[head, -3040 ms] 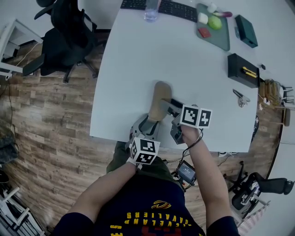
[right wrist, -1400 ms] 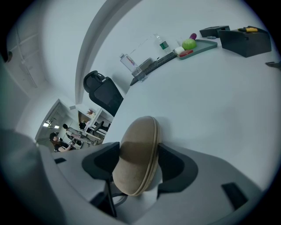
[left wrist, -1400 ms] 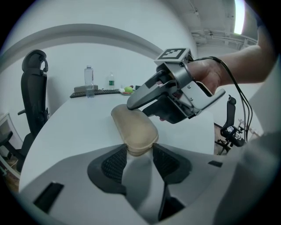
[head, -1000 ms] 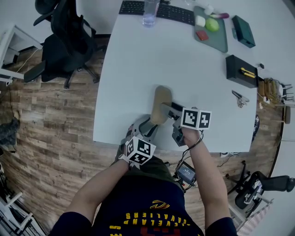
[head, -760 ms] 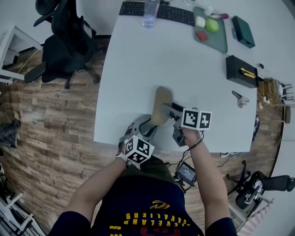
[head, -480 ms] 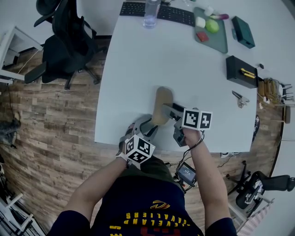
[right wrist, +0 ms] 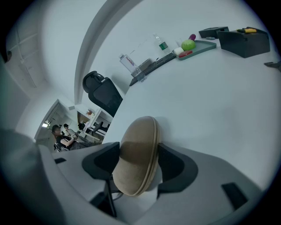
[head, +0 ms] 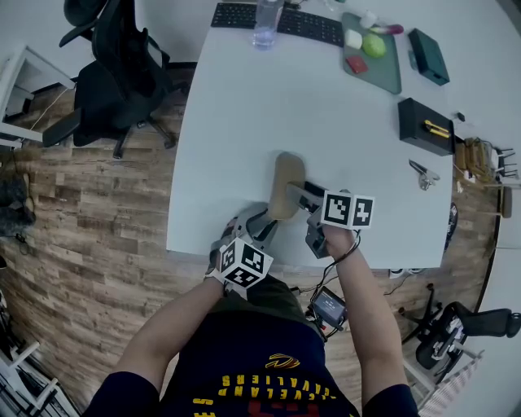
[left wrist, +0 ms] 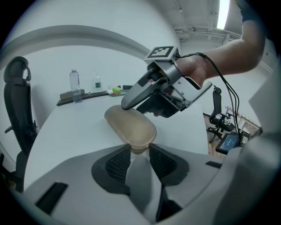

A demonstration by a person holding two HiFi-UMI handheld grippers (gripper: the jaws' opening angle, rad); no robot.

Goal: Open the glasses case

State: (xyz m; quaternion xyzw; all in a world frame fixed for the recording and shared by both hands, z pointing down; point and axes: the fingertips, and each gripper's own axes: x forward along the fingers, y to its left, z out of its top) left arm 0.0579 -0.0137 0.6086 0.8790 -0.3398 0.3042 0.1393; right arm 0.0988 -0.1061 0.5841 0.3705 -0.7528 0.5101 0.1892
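A tan oval glasses case point(head: 286, 181) lies closed near the front edge of the white table point(head: 244, 122). My right gripper point(head: 298, 196) comes at it from the right and is shut on the case point(right wrist: 139, 147), with a pad on each broad side. In the left gripper view the right gripper point(left wrist: 154, 90) covers the case's far right part. My left gripper point(head: 262, 221) reaches in from the table's front edge. Its jaws are closing on the near end of the case point(left wrist: 131, 125), and both pad tips point(left wrist: 118, 160) touch that end.
At the table's far side lie a keyboard point(head: 281, 18), a water bottle point(head: 267, 18) and a green tray point(head: 389, 69) with food items. A dark green box point(head: 428, 54), a black box point(head: 427, 124) and a small metal tool point(head: 423, 173) sit at the right. A black office chair point(head: 118, 73) stands at the left.
My left gripper has rolled slightly at the case's near end. The right gripper and the case have stayed where they were.
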